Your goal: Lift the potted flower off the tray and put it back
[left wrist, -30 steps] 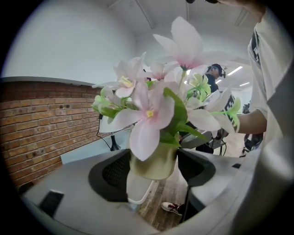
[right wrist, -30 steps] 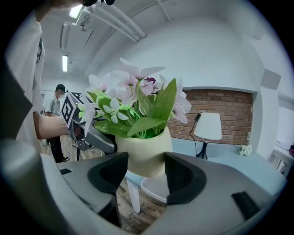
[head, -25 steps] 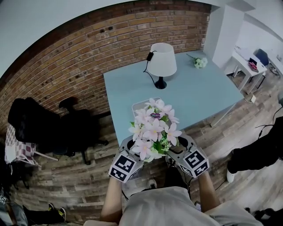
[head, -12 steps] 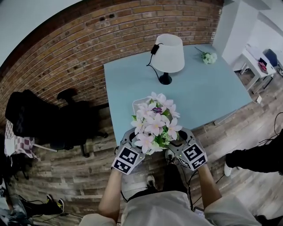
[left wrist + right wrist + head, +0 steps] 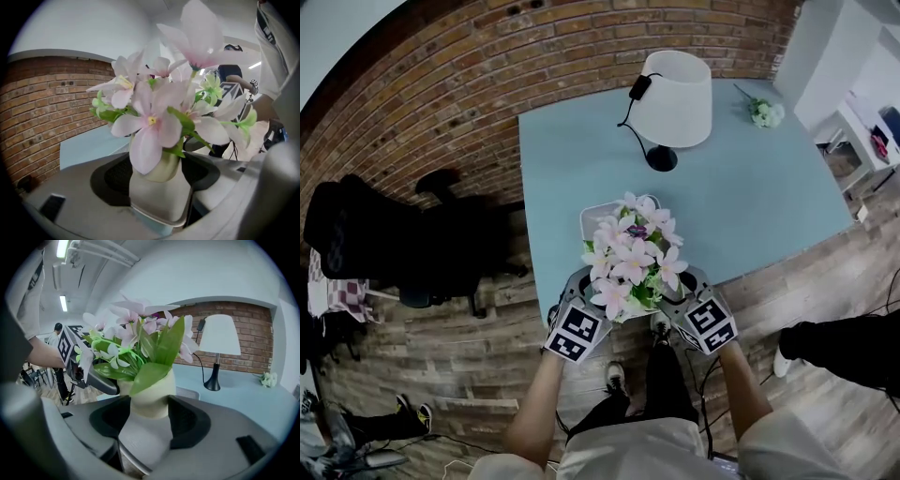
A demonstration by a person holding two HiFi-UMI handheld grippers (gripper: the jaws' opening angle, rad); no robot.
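The potted flower [image 5: 630, 264], pink-white blooms in a cream pot, is held between both grippers at the table's near edge. My left gripper [image 5: 591, 302] and right gripper [image 5: 673, 300] are shut on the pot from opposite sides, and the blooms hide their fingertips in the head view. In the left gripper view the pot [image 5: 158, 185] sits between the jaws of the left gripper [image 5: 157, 204]. The right gripper view shows the pot [image 5: 150, 401] held by the right gripper [image 5: 146, 439]. The white tray [image 5: 598, 217] lies on the table just beyond the flowers, with its rim [image 5: 188, 392] behind the pot.
A white lamp [image 5: 675, 89] with a black cord stands at the back of the light-blue table [image 5: 750, 197]. A small bouquet [image 5: 764, 112] lies at the far right corner. A dark chair [image 5: 384, 244] stands left of the table. A person's legs [image 5: 853, 347] are at the right.
The head view has shifted, so table and lamp sit further right and nearer. Both grippers keep their hold on the pot, which stays just in front of the tray.
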